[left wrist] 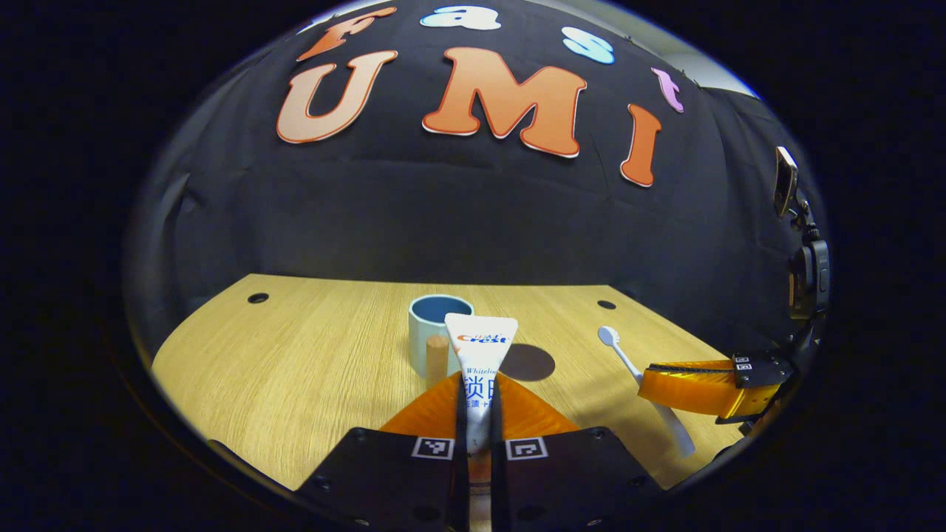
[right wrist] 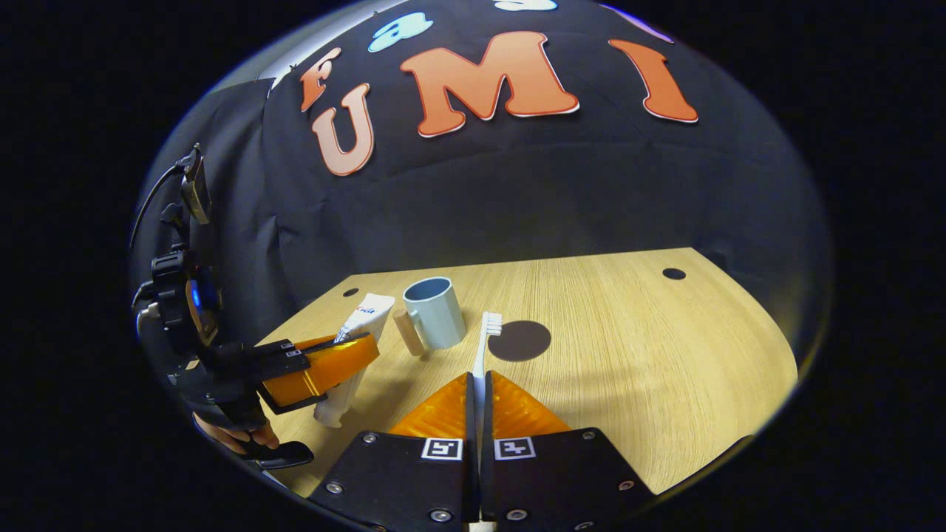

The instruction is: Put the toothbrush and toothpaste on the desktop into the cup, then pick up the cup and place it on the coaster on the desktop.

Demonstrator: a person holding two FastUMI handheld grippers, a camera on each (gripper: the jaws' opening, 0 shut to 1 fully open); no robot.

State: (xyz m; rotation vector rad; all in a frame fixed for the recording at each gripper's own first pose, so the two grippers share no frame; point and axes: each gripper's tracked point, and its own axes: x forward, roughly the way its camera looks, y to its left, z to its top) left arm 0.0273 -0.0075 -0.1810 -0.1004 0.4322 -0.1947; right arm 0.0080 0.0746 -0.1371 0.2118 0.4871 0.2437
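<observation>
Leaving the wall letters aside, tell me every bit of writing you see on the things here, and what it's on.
Toothpaste tube: a brand logo and more print, partly hidden between the fingers of the left hand-held gripper; not read out.
Square coded markers on it and on the right hand-held gripper: patterns, no words.
Cup, toothbrush, coaster: no writing visible.

The left gripper (left wrist: pixel 479 414) has a black plate behind each finger, each with a square black-and-white marker and small round screws near its corners. The right gripper (right wrist: pixel 477 414) is built the same, its screws silver. In the right gripper view, the left gripper's body is black with dark cables looping off its top, and a small blue spot, perhaps a light, beside them.
</observation>
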